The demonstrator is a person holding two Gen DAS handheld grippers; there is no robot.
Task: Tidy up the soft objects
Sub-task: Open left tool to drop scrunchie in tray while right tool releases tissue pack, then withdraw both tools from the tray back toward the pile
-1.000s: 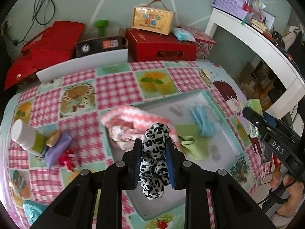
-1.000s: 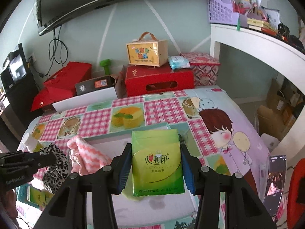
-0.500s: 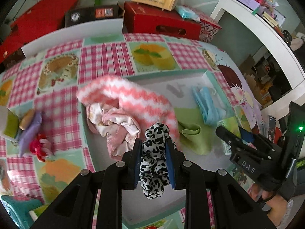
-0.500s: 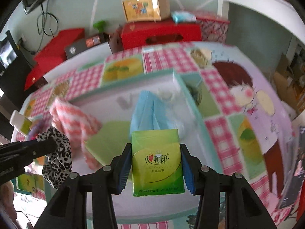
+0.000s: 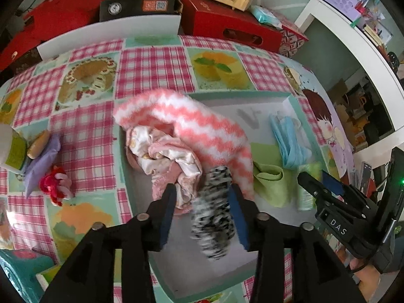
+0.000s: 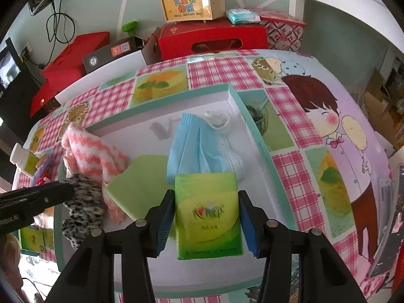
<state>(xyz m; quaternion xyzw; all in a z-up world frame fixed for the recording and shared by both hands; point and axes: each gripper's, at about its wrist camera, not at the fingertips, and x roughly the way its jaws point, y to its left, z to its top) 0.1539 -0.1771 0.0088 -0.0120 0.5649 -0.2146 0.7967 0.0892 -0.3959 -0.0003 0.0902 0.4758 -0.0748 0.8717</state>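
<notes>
A shallow white box with a teal rim [image 5: 161,275] [image 6: 262,151] lies on the checked tablecloth. It holds a pink-and-white zigzag cloth [image 5: 202,123] [image 6: 93,151], a pink satin cloth [image 5: 164,154], a green cloth [image 5: 270,179] [image 6: 141,179] and a blue face mask [image 5: 287,139] [image 6: 197,146]. My left gripper [image 5: 202,214] is open over the box; the blurred leopard-print scrunchie [image 5: 214,209] [image 6: 83,209] hangs loose between its jaws. My right gripper [image 6: 205,217] has opened around a green tissue pack [image 6: 207,212], just above the box floor.
Left of the box lie a white bottle [image 5: 10,149], a purple pouch [image 5: 40,161] and a red hair tie [image 5: 56,185]. Red boxes [image 6: 212,38] and a wooden gift box [image 6: 193,0] stand behind the table. A phone [image 6: 394,222] lies at the right edge.
Both grippers have come down over the box. The left jaws have opened and let the scrunchie loose. The right jaws have widened around the tissue pack.
</notes>
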